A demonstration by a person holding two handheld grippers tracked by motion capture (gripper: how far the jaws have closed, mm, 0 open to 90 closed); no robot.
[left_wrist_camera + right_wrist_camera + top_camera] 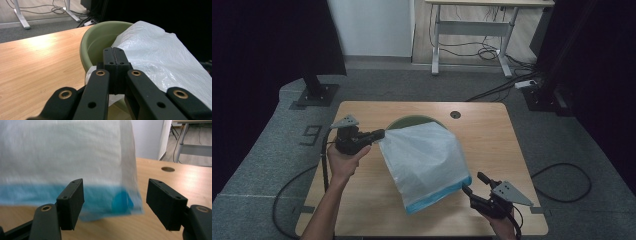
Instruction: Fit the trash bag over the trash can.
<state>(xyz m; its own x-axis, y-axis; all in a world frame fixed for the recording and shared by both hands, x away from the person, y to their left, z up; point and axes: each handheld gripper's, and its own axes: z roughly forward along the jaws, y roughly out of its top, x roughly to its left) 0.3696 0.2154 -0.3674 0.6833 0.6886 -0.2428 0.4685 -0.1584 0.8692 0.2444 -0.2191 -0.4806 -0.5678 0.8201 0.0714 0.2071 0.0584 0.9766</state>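
The bag [424,160], thin, limp, slippery plastic, drapes from the bowl [404,121] near the counter's [362,200] far edge toward its near right corner. The left gripper [381,133] has its fingers clamped on the upper corner. The right gripper [474,184] has its fingers spread apart just short of the blue hem [120,202], the firmest place to pinch.

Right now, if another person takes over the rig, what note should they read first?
Left gripper: shut on a corner of the white plastic bag, beside the green bowl.
Right gripper: open, facing the bag's blue-edged corner, not pinching it.
Done: bag held up, draped partly over the bowl on the table.
Left: probably grip the blue edge and spread the bag.
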